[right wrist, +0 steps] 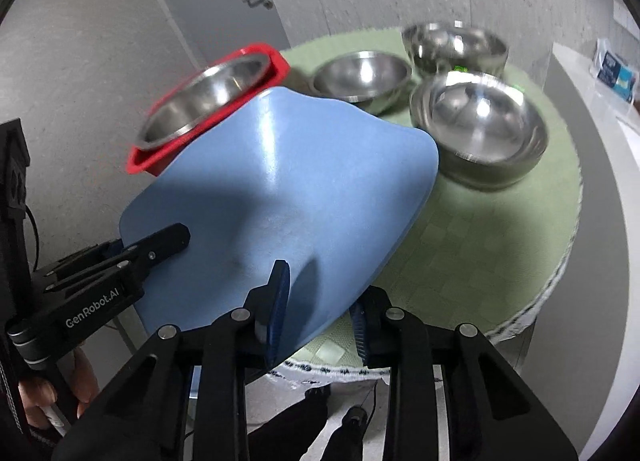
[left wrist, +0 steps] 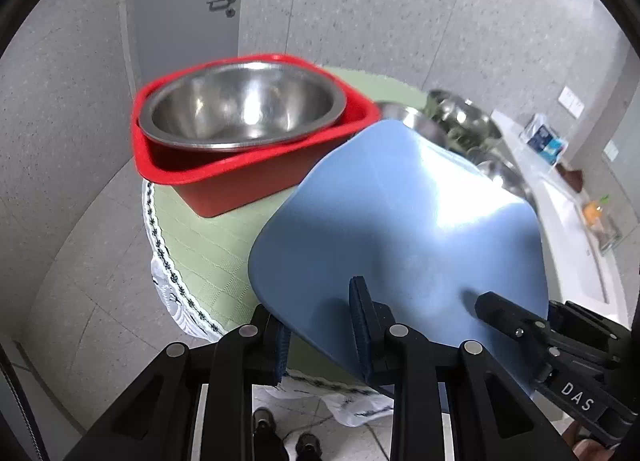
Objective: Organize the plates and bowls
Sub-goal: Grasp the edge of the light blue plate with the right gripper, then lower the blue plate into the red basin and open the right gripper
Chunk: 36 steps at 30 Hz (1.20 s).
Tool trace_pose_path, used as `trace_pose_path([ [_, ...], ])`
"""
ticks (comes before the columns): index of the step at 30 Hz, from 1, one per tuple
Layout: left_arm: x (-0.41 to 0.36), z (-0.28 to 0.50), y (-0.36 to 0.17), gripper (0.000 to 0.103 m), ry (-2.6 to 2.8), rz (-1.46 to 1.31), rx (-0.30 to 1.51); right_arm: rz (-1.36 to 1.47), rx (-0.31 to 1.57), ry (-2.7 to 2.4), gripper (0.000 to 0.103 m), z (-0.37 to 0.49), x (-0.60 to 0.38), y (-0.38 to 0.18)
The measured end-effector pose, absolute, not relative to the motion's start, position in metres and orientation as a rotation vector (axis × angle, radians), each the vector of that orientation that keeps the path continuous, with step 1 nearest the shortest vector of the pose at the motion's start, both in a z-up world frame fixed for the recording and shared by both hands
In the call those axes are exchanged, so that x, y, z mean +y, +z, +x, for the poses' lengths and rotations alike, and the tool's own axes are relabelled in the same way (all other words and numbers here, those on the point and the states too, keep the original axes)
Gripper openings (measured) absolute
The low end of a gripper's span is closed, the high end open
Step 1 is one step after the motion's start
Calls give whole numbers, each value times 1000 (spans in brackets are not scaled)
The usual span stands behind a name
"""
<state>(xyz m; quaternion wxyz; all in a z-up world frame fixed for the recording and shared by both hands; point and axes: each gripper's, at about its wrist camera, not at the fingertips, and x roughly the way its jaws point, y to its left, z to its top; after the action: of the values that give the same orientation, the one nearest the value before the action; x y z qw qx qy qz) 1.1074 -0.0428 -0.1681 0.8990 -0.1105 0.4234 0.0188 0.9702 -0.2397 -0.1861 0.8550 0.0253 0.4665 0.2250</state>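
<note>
A blue plastic basin (left wrist: 400, 229) hangs tilted above the round green table (left wrist: 200, 245), its underside towards both cameras. My left gripper (left wrist: 320, 325) is shut on its near rim, one finger on each side of the wall. My right gripper (right wrist: 320, 313) is shut on the same basin (right wrist: 280, 189) at the other part of the rim. Each gripper shows in the other's view: the right one (left wrist: 520, 325) and the left one (right wrist: 160, 245). A red basin (left wrist: 240, 181) on the table's far left holds a steel bowl (left wrist: 240, 105).
Three more steel bowls stand on the table's far right: one (right wrist: 360, 75), one (right wrist: 456, 45) and a stacked one (right wrist: 480, 129). A white counter (left wrist: 568, 221) runs along the right. A grey door (left wrist: 184, 1) is behind the table.
</note>
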Motion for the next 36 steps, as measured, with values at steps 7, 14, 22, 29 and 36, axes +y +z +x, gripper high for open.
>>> trace_pose_path([
  [7,-38,1087,-121,24,15,-229,761,29,869,487,29,960,-241,-141],
  [14,8,1101,-97,24,23,-244,718,14,817,508,29,989,-204,-112],
  [22,84,1146,-100,24,56,-232,731,3,830,534,29,1035,-130,-111],
  [29,137,1189,-119,24,55,-227,821,27,912,539,29,1073,-81,-132],
  [36,155,1223,-134,25,44,-212,882,46,1000,519,29,1098,-59,-157],
])
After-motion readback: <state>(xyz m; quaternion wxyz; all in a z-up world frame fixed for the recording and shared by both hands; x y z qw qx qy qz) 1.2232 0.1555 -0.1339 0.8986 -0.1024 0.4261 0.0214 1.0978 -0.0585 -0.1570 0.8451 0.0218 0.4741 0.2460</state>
